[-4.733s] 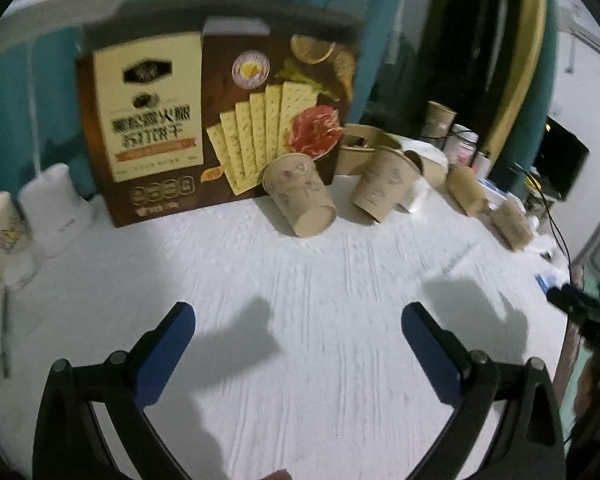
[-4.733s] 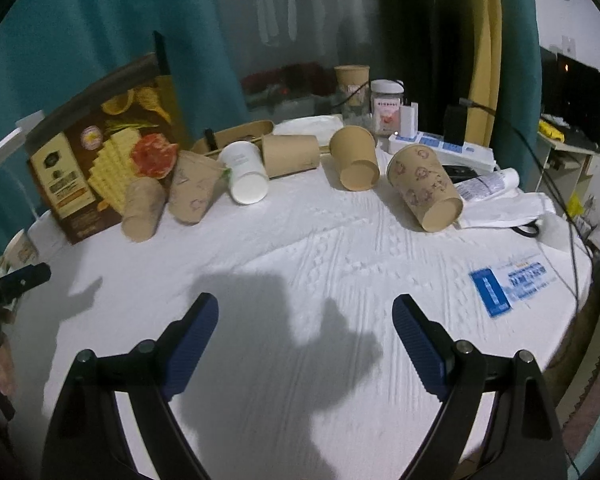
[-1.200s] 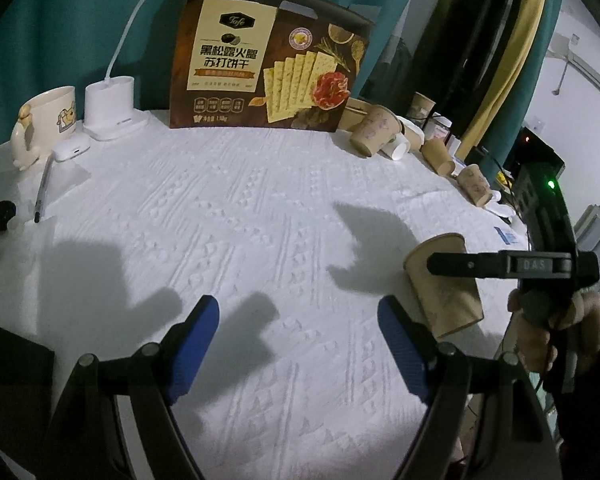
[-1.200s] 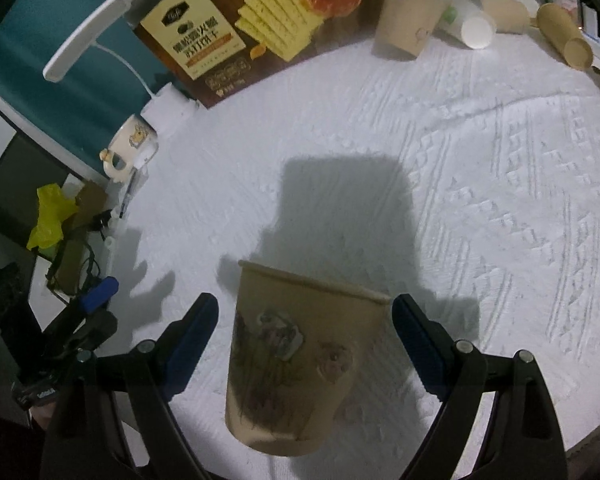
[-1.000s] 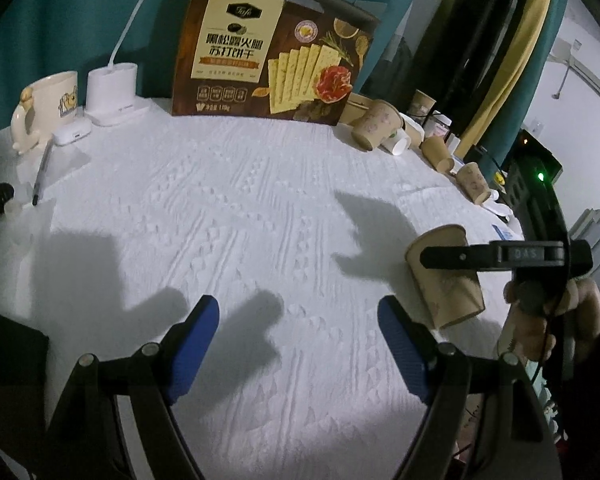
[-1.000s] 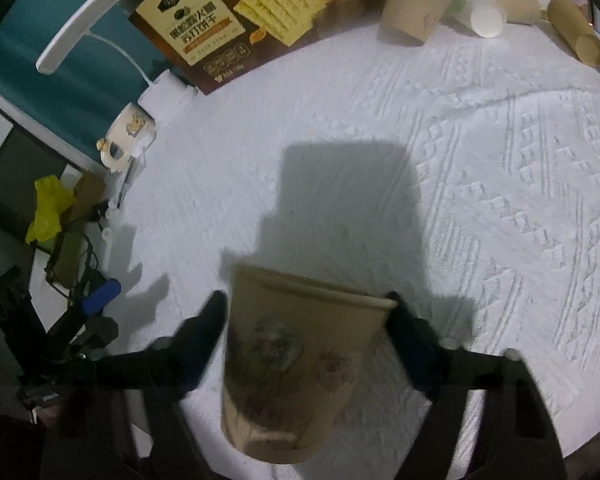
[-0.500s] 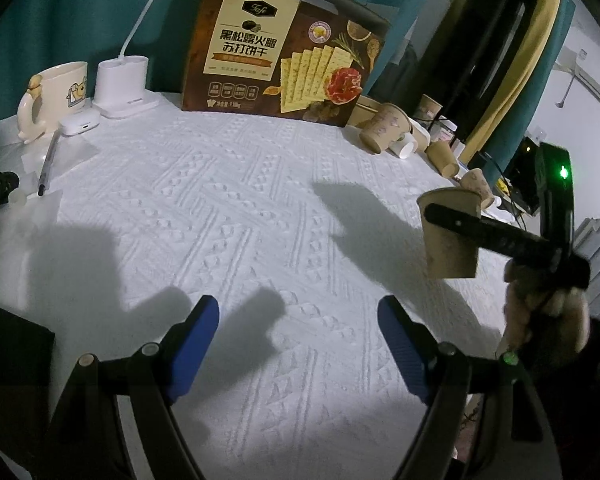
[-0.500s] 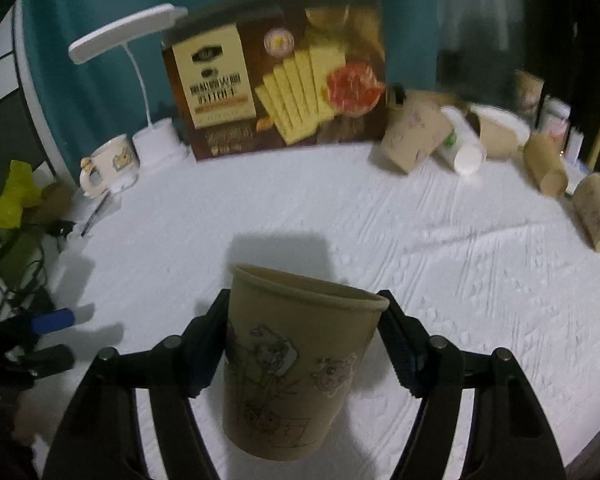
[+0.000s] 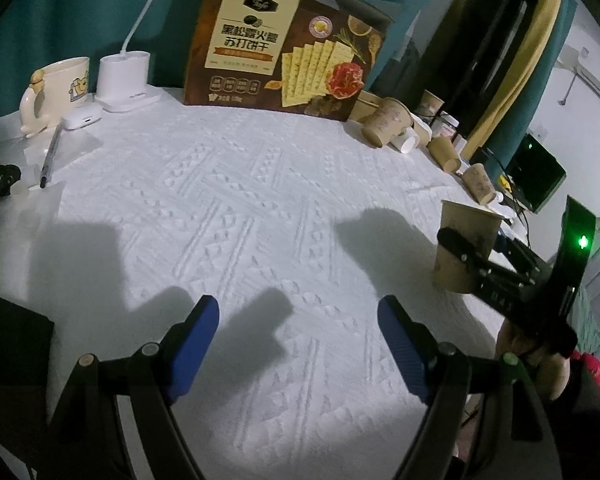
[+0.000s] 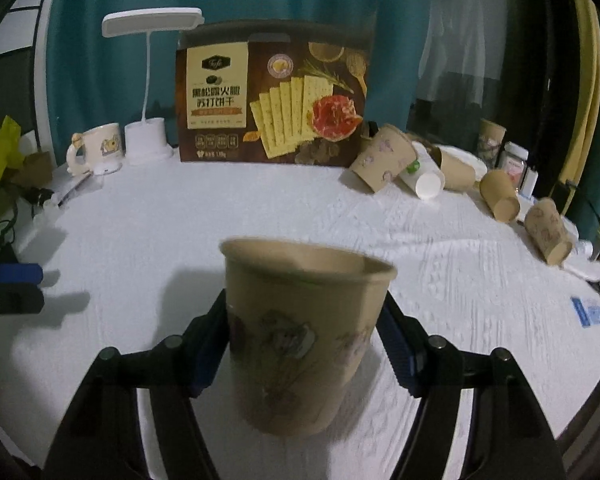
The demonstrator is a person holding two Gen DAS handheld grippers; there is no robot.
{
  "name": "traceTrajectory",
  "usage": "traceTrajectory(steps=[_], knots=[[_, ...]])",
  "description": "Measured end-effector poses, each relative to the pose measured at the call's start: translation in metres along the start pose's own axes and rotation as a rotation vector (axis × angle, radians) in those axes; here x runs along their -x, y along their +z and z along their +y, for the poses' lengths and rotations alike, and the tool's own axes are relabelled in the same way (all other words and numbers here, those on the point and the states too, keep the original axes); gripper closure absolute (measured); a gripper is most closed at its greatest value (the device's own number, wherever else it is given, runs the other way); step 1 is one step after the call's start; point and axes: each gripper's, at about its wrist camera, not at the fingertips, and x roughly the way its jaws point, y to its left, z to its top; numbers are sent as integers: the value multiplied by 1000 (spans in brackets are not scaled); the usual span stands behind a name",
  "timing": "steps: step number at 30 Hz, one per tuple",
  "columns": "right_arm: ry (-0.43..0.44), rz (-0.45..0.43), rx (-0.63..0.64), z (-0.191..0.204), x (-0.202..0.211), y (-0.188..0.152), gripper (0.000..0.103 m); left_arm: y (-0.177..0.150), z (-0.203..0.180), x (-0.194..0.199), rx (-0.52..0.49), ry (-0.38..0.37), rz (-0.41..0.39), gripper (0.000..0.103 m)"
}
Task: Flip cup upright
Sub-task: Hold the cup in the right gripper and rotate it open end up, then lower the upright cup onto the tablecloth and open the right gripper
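A round table (image 9: 260, 208) under a white textured cloth carries everything. At its back edge a cracker box (image 10: 272, 94) stands upright. Left of the box sit a white lamp base (image 9: 126, 80), a cream mug (image 9: 58, 88), a small white case (image 9: 82, 117) and a pen (image 9: 49, 160). Right of the box several paper cups (image 10: 384, 158) lie on their sides in a row along the rim, one of them white (image 10: 424, 182). A blue card (image 10: 590, 310) lies near the right edge.
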Motion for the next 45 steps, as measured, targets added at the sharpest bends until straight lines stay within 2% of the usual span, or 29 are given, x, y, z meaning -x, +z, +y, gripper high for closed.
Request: traceTrajectory(steps=[31,45], knots=[[-18,44,-79,-13,72,-78,36,-44,-72,9,-153,-1,39,21],[-35,87,-258,-60,117,-95,36,-56,-119,26,-236,-13,-53,21]])
